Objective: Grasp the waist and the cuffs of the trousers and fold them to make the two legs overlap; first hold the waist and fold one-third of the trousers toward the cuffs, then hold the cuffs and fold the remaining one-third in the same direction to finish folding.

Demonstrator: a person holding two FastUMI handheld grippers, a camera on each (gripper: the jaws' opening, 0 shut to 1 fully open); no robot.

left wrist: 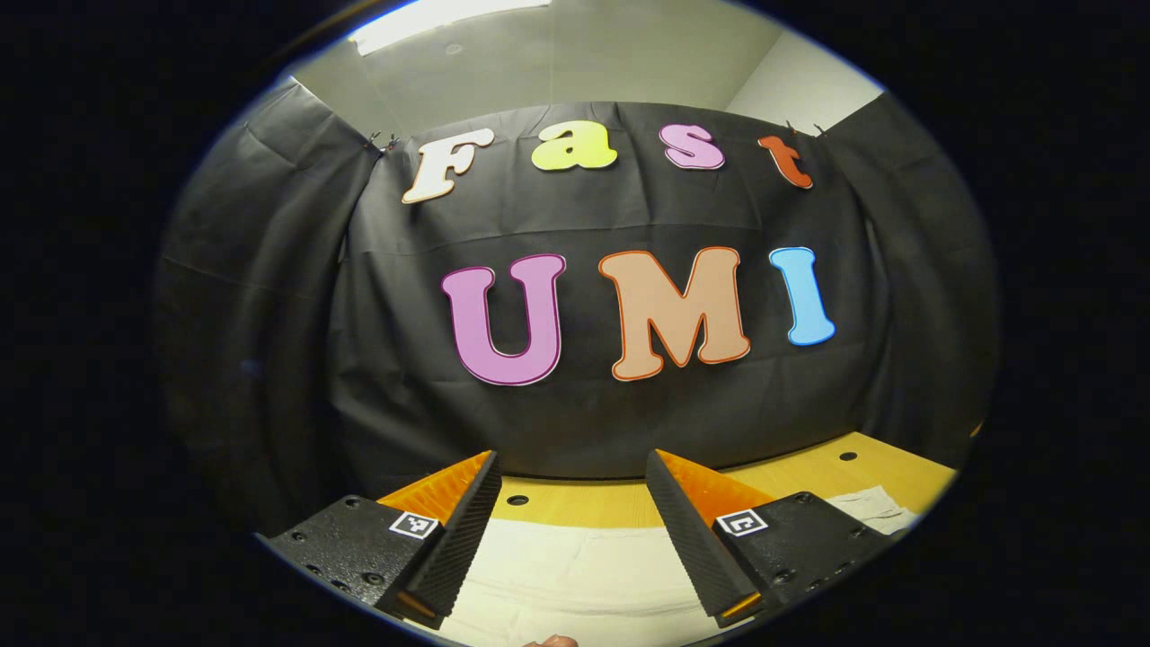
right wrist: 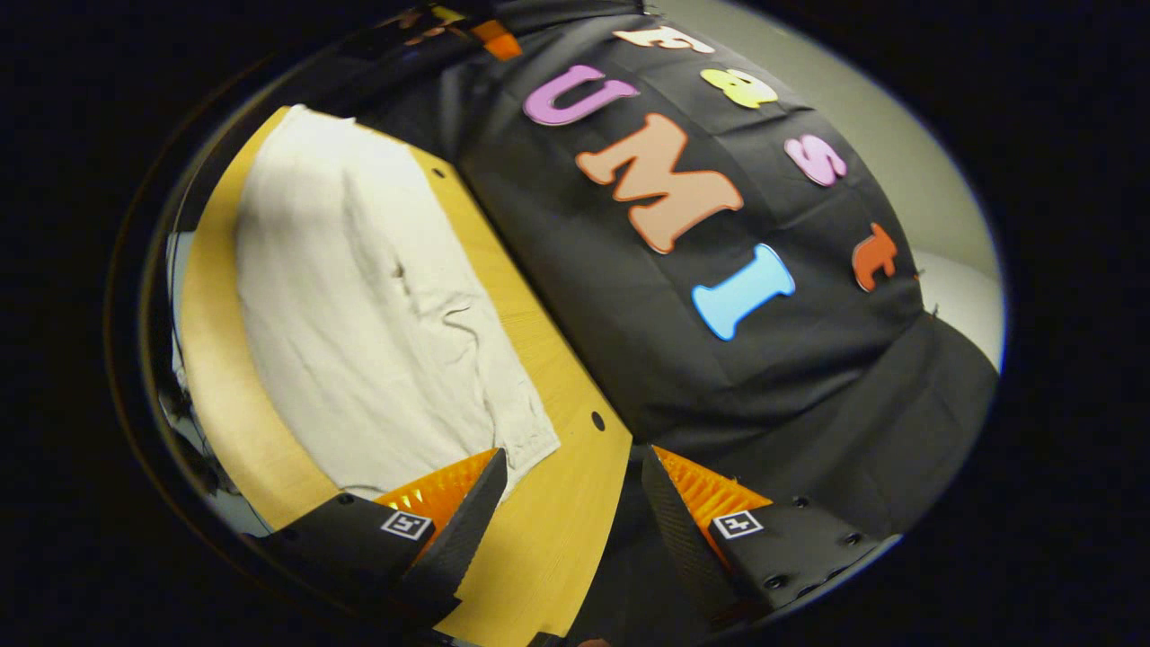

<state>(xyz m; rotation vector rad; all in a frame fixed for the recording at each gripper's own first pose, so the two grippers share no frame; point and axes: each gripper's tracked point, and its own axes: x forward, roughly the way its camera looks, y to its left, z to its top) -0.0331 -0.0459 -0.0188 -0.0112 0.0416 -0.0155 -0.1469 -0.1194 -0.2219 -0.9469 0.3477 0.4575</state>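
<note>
Nearest the lens in the left gripper view, the left gripper (left wrist: 570, 530) is seen with its jaws spread wide apart and nothing held between them. Directly below and between the fingers, pale off-white trousers (left wrist: 557, 575) are laid flat on a yellow wooden tabletop (left wrist: 809, 472), and a further patch of the same cloth is visible to the right of the right-hand finger. A small part of a hand is glimpsed at the very bottom edge. Round holes are seen in the tabletop along its far side, where it meets the black cloth wall (left wrist: 269, 359); above the cloth, a pale room wall and a ceiling light are shown.

In the right gripper view, which is strongly tilted, the right gripper (right wrist: 570, 521) is likewise shown with its jaws parted and empty. It is held above the tabletop (right wrist: 557, 539) close to the end of the trousers (right wrist: 359, 296), one corner of which lies just beside the left-hand finger without being touched by it. From there the trousers are stretched away across the tabletop, spread flat with some creases near the middle. Whether this near end is the waist or the cuffs cannot be told. The black cloth wall (right wrist: 809, 404) is seen beyond the tabletop's edge.
</note>
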